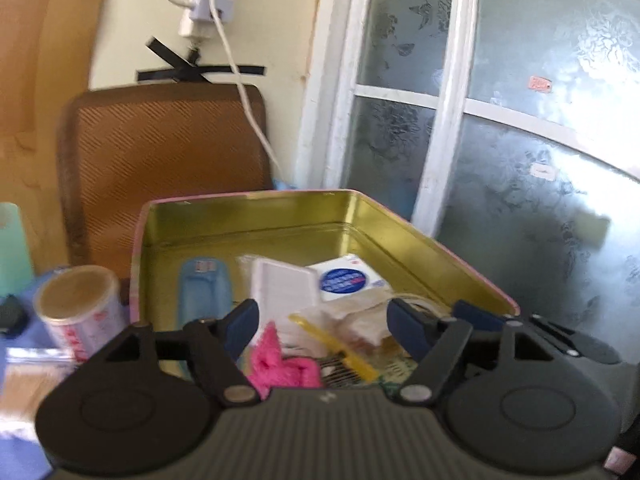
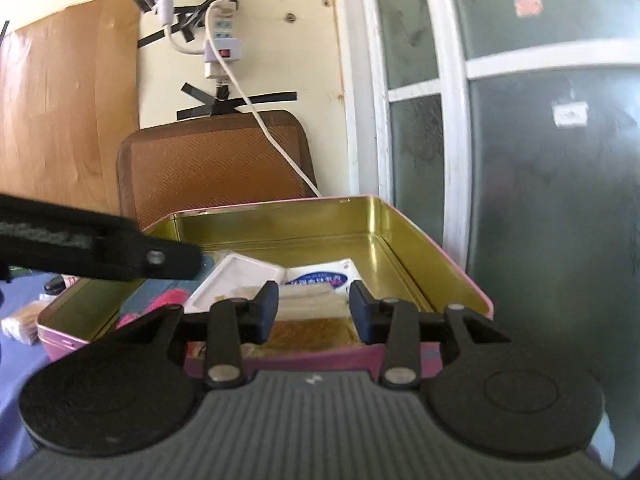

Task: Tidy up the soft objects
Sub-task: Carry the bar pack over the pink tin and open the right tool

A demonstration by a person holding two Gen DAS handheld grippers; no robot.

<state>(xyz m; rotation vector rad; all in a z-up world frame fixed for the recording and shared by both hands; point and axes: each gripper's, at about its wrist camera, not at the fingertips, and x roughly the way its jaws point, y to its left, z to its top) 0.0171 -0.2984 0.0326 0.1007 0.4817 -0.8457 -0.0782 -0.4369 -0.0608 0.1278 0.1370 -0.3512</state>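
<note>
Grippers [image 1: 322,330] [image 2: 314,310] level over tin [image 2: 404,220], jaws apart

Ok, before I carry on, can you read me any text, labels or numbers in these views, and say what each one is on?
No text can be read.
White packet in the tin: blue round label, print blurred.
Can left of the tin: red characters, blurred.
Blue case in the tin: small red-and-white label, too small.
Window glass: pink sticker and white sticker, print too small.
</note>
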